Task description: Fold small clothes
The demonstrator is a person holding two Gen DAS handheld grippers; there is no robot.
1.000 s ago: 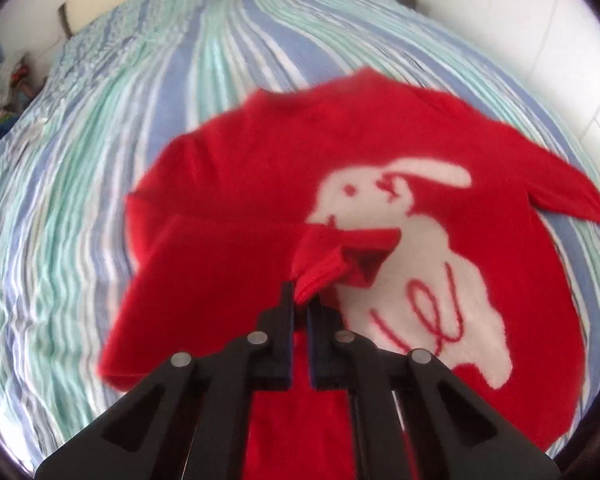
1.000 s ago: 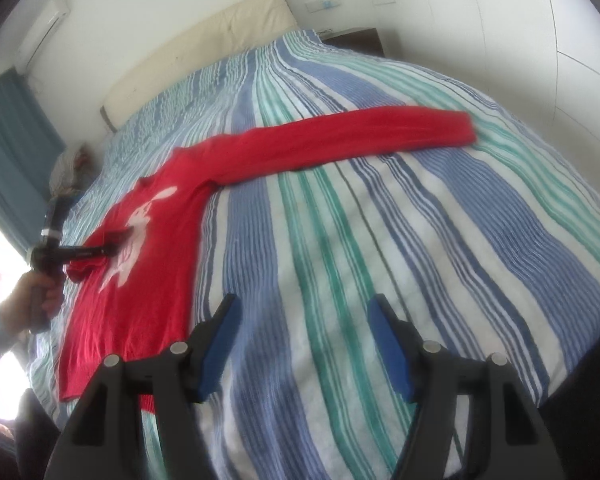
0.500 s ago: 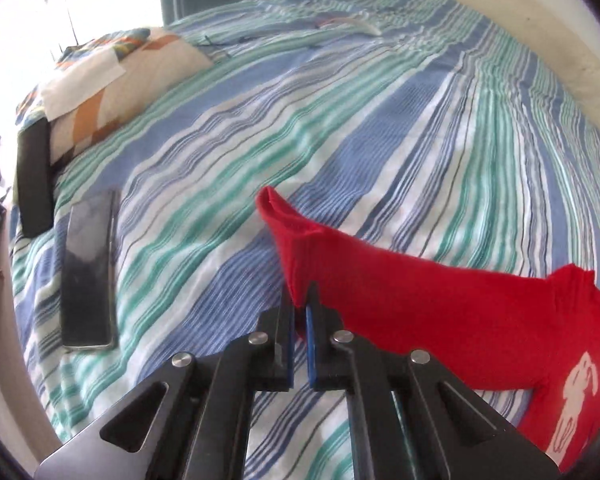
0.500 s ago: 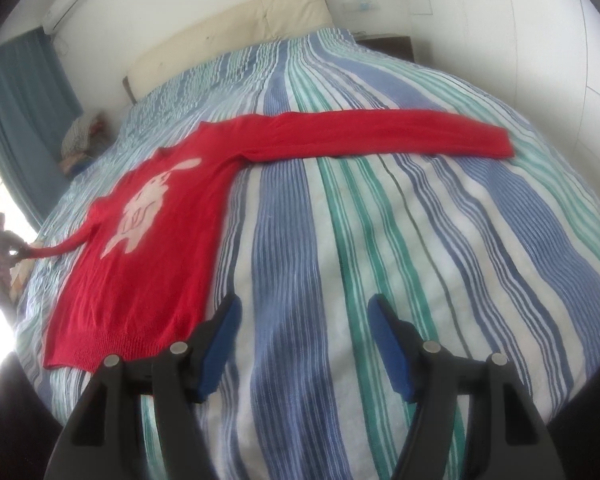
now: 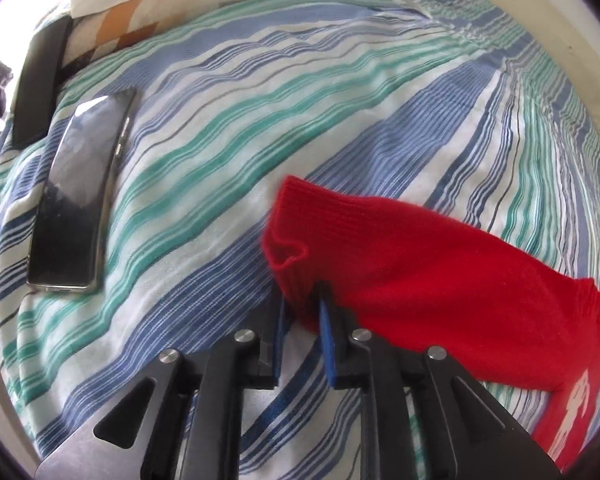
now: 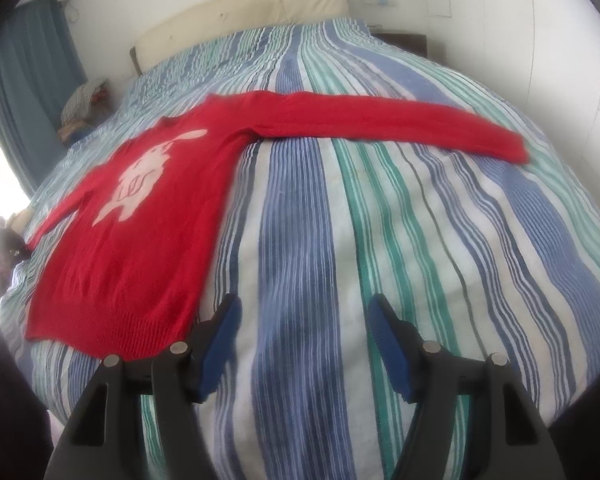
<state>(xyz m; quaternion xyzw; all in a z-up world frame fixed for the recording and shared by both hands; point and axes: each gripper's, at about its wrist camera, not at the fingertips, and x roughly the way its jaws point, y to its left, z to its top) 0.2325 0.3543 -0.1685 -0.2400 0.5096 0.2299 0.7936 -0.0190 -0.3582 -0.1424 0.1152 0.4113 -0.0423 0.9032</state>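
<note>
A red sweater (image 6: 140, 232) with a white rabbit lies spread flat on the striped bed, both sleeves stretched out sideways. In the left wrist view its left sleeve (image 5: 420, 264) lies on the sheet, cuff toward me. My left gripper (image 5: 302, 312) has its jaws slightly parted, with the cuff's edge lying loose between the fingertips. My right gripper (image 6: 304, 320) is wide open and empty, above the bare sheet just right of the sweater's hem. The right sleeve (image 6: 380, 120) stretches far right.
A dark phone (image 5: 76, 208) and a black case (image 5: 40, 80) lie on the sheet left of the cuff, near a patterned pillow (image 5: 148, 4). The headboard (image 6: 240, 12), a bedside table (image 6: 400, 40) and curtains (image 6: 32, 92) edge the bed.
My left gripper carried the left sleeve off the sweater's front, pulled it out to the side, laid it down and parted its jaws. The right gripper stayed open, shifting a little.
</note>
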